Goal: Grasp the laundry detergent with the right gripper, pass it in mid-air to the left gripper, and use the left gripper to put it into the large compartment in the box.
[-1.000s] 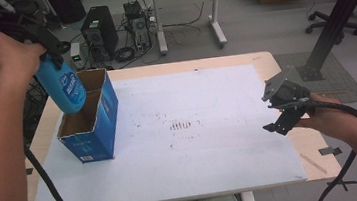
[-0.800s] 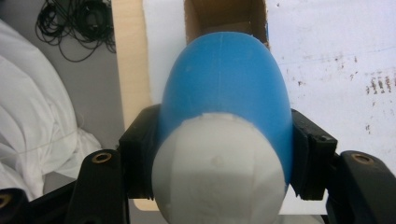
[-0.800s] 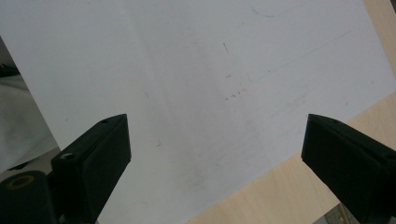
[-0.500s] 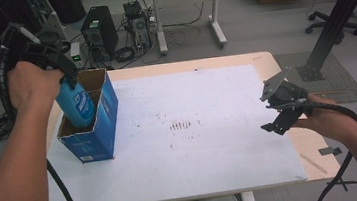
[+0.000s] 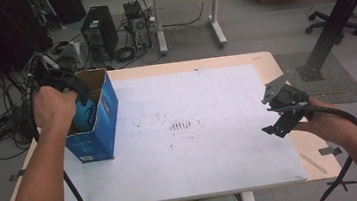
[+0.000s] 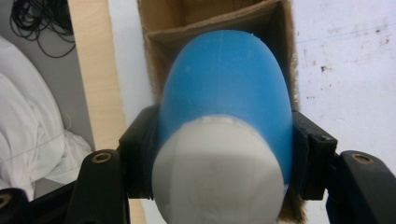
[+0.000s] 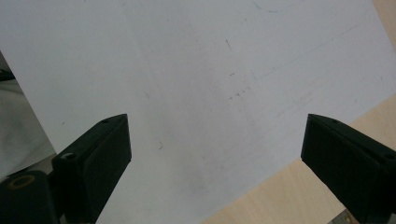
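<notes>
My left gripper clamped on blue bottle, now sunk lower into blue carton than 1 s back; release probably next. Right gripper spread wide, idle over white sheet.

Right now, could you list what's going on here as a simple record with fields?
Left tool: shut on a blue bottle with a white cap, lowering it into the box
Box: blue cardboard, open top, upright at the table's left
Right tool: open, holding nothing, above the table's right edge
Table: wood, covered by a white sheet with faint marks
</notes>
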The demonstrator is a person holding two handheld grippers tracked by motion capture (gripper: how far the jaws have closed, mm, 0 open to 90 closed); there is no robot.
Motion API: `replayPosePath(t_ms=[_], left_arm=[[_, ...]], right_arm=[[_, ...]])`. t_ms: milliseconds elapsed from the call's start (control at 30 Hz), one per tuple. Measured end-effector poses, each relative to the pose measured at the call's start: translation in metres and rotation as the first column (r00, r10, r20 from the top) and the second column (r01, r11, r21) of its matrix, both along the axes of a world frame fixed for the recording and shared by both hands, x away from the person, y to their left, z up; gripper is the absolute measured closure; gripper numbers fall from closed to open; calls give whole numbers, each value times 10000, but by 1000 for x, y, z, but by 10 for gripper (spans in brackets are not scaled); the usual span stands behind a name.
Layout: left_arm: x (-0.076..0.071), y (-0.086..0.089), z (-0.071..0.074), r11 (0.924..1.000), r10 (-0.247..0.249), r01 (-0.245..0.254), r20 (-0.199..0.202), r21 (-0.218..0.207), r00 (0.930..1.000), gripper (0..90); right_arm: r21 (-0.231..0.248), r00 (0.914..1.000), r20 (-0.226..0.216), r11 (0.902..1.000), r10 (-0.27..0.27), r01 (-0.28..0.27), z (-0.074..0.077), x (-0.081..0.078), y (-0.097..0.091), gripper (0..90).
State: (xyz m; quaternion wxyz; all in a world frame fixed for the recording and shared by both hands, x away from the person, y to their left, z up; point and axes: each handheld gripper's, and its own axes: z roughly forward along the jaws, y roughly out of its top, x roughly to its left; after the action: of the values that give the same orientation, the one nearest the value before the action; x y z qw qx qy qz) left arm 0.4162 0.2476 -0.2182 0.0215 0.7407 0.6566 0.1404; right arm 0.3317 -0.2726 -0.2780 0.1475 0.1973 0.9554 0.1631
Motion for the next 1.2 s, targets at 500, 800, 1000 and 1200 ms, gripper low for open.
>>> replayPosePath(t_ms=[500,800,1000,1200], left_arm=[[2,3,-42,9997,-170,174,-288,141,9994,384],[4,1,-54,9988,-356,372,-473,332,9982,384],[5,1,-56,9986,-403,419,-483,326,9980,383],[7,3,-56,9989,-398,411,-545,240,9977,382]], right_arm=[[18,9999,-41,9999,-113,113,-2,-2,-2,81],[-37,9999,-57,9999,-136,135,-3,-1,-2,85],[-58,9999,-91,9999,-144,143,-4,0,-2,86],[-67,9998,-126,9999,-125,125,-6,1,0,87]])
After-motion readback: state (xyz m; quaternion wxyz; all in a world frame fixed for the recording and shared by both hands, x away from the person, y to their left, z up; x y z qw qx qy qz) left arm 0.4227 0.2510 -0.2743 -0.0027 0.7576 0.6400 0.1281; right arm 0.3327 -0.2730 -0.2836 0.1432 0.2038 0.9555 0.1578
